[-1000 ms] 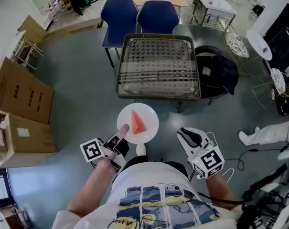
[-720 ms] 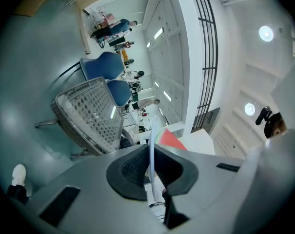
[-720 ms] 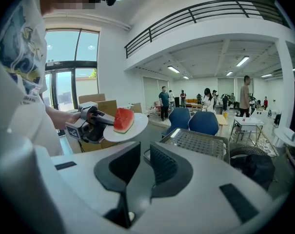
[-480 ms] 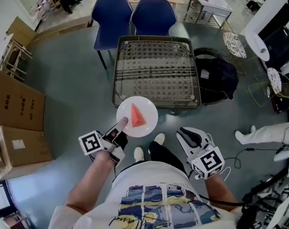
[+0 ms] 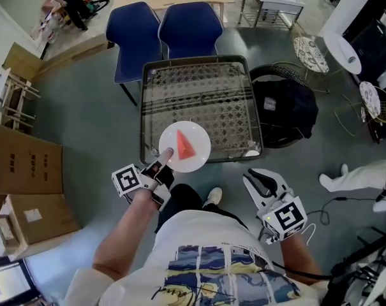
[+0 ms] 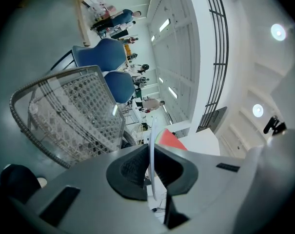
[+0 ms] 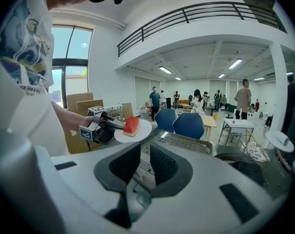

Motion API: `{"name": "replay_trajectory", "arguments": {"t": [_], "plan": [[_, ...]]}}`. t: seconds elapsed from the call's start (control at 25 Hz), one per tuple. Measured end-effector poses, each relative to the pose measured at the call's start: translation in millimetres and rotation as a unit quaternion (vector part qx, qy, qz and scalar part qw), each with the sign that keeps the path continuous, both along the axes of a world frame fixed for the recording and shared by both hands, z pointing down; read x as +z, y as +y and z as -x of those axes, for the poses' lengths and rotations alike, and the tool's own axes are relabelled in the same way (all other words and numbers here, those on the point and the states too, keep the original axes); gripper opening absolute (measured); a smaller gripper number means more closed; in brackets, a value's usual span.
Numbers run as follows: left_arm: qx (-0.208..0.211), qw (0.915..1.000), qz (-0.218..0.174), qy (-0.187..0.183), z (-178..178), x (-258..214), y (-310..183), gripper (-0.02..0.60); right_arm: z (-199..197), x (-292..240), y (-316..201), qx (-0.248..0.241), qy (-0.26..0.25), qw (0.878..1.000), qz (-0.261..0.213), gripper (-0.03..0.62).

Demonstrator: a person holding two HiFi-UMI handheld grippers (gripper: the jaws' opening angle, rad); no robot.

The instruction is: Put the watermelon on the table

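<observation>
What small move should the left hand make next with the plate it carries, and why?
Probably ease the plate forward and down onto the table. The left claw is shut on the plate's rim and the watermelon slice lies on it. In the head view the plate overlaps only the table's near edge, and the right gripper view shows it held above the mesh top.

One watermelon slice (image 5: 185, 145), one plate (image 5: 200, 156), two blue chairs (image 5: 136, 34).

Bright, even indoor light from white ceiling strip lamps (image 7: 235, 63) and a tall window (image 7: 71, 52) upper left; fisheye edges bend and darken.
</observation>
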State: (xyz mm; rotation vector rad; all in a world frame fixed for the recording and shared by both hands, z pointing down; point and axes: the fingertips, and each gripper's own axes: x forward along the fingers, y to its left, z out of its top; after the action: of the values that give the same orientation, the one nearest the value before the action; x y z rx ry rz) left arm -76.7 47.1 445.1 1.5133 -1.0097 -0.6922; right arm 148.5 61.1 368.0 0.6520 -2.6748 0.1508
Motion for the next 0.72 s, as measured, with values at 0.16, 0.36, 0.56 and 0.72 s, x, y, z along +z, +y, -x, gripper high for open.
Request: {"name": "replay_trajectory", "arguments": {"t": [0.16, 0.36, 0.56, 0.72], "plan": [[0.008, 0.9999, 0.012, -0.003, 3.8, 20.6, -54.9, 0.025, -15.9, 9.5, -22.6, 0.036, 0.001, 0.999, 0.021, 0.066], [0.03, 0.9992, 0.023, -0.012, 19.3, 51.9, -130.2, 0.026, -20.2, 16.8, -61.4, 0.095, 0.011, 0.995, 0.039, 0.066], [0.046, 0.998, 0.032, -0.03, 45.7, 96.4, -211.6, 0.025, -5.7, 15.3, -102.0, 0.142, 0.015, 0.988, 0.058, 0.066], [0.056, 0.9963, 0.049, -0.044, 65.5, 139.0, -267.4, 0.025, 12.9, 12.6, -118.0, 0.167, 0.023, 0.983, 0.072, 0.066]]}}
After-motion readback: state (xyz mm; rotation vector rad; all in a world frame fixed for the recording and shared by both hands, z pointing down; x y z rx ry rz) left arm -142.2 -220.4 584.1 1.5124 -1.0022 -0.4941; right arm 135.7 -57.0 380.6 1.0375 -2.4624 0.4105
